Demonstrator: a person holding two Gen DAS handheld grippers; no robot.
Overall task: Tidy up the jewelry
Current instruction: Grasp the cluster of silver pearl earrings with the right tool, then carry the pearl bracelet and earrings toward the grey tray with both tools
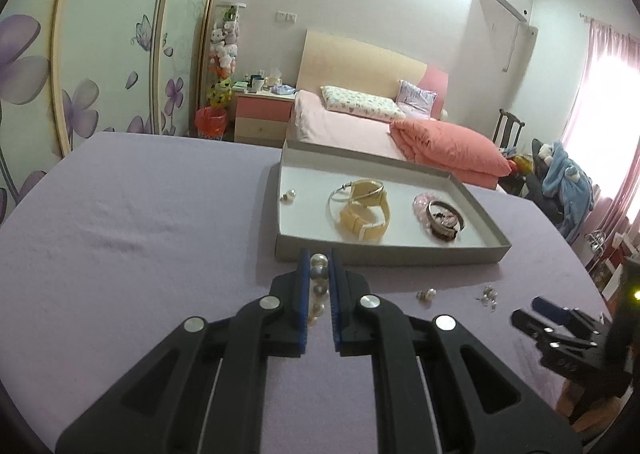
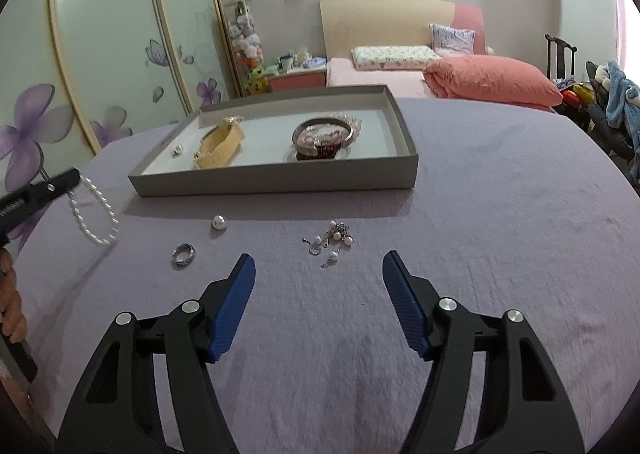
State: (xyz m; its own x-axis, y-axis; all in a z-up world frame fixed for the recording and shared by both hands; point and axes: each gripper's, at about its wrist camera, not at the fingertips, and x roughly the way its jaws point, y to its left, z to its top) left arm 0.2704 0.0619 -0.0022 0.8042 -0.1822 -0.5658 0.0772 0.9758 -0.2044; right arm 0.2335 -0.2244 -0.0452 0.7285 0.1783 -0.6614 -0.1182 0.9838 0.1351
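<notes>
Left gripper (image 1: 319, 260) clamps pearl bracelet (image 1: 317, 286), strand along fingers; tray (image 1: 384, 254) at 12 o'clock, near. Right gripper (image 2: 319, 270) wide.

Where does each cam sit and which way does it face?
Left wrist: on the left hand-held gripper, looking along its fingers, shut on the pearl bracelet, toward the tray and bed; the right hand-held gripper shows at the right edge.
Right wrist: on the right hand-held gripper, jaws open over the earrings, ring and loose pearl; the left one enters at left, with the person's fingers at the left edge.
Shared: tray, bracelet, purple cloth.
</notes>
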